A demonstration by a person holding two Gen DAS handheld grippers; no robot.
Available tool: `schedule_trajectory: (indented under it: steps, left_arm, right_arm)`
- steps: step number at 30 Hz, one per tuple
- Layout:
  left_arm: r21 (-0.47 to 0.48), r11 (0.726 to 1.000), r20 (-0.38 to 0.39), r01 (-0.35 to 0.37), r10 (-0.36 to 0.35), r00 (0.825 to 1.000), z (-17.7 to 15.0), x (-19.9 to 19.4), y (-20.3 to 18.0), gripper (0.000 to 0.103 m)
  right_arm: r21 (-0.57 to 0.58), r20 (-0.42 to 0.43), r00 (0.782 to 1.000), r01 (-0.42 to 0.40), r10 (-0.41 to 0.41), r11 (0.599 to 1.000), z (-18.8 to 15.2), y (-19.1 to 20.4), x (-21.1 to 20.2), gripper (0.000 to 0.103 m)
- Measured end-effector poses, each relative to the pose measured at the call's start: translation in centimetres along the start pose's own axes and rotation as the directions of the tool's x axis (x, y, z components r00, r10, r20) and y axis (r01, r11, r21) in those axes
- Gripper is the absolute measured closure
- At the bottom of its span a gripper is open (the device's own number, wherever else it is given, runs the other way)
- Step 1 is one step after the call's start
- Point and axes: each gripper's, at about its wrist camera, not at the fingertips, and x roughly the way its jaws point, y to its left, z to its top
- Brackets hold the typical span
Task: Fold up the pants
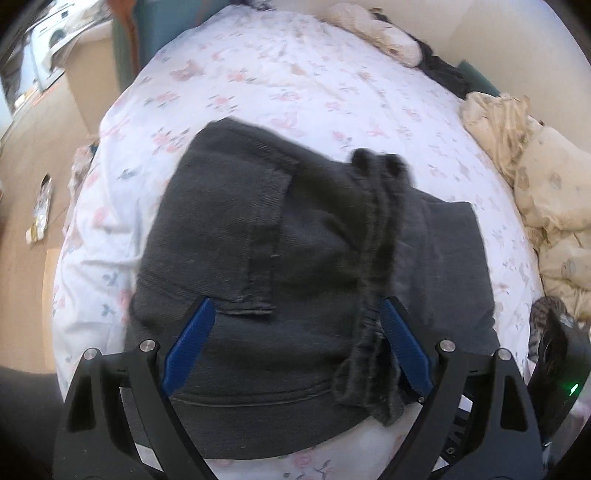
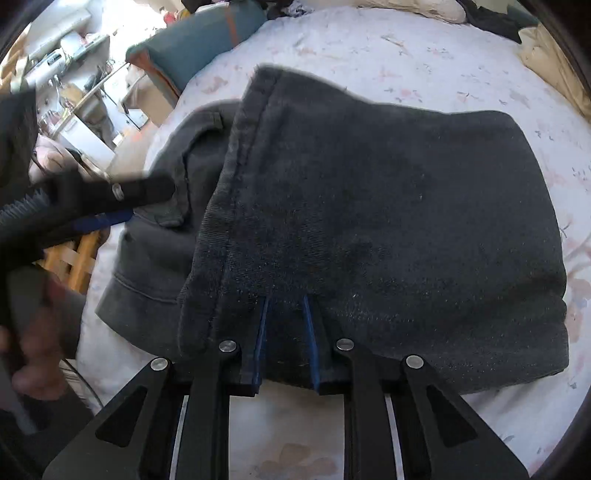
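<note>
Dark grey pants (image 1: pixel 258 258) lie folded on a floral bedsheet (image 1: pixel 280 66). In the left wrist view my left gripper (image 1: pixel 295 306) is open above the waistband end, blue fingers (image 1: pixel 192 339) spread wide, with a raised fold edge of the cloth (image 1: pixel 376 236) running along the right finger. In the right wrist view my right gripper (image 2: pixel 284 306) is shut on a folded layer of the pants (image 2: pixel 388 221) and holds it over the lower layer (image 2: pixel 155 251). The left gripper (image 2: pixel 122 206) shows at the left of that view.
A cream duvet (image 1: pixel 546 206) is bunched at the bed's right side. A pillow (image 1: pixel 373 29) and dark clothes (image 1: pixel 443 70) lie at the far end. A teal cushion (image 2: pixel 192 44) sits at the bed's far left. Floor and clutter lie left of the bed (image 1: pixel 40 206).
</note>
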Motion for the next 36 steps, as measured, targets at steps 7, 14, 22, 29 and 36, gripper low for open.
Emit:
schedule_trajectory:
  steps: [7,14,22,29,36]
  left_arm:
    - [0.118,0.993,-0.02,0.002,0.0,1.0,-0.7,1.3,-3.8,0.014]
    - [0.166,0.981,-0.152,-0.096,0.122,0.981,-2.1,5.9,-4.0,0.012]
    - [0.184,0.978,-0.161,-0.094,0.125,0.979,-1.9,5.9,-4.1,0.012]
    - [0.133,0.99,-0.192,-0.046,0.071,0.979,-1.5,3.9,-2.2,0.014]
    - [0.166,0.986,-0.115,0.008,0.012,0.993,3.6,-2.9,-3.0,0.015]
  right_arm:
    - [0.315,0.288,0.958,-0.088,-0.007,0.945,0.5,-7.2,-9.2,0.061]
    - [0.737,0.211,0.951,-0.002,-0.228,0.676,-4.0,-18.8,-9.7,0.027]
    - [0.729,0.136,0.986,-0.035,-0.094,0.684,-4.0,-18.1,-6.2,0.059]
    - [0.597,0.284,0.939,-0.014,-0.195,0.802,-2.1,-13.4,-11.6,0.09]
    - [0.353,0.437,0.896,-0.097,-0.073,0.93,-0.6,-6.7,-14.9,0.091]
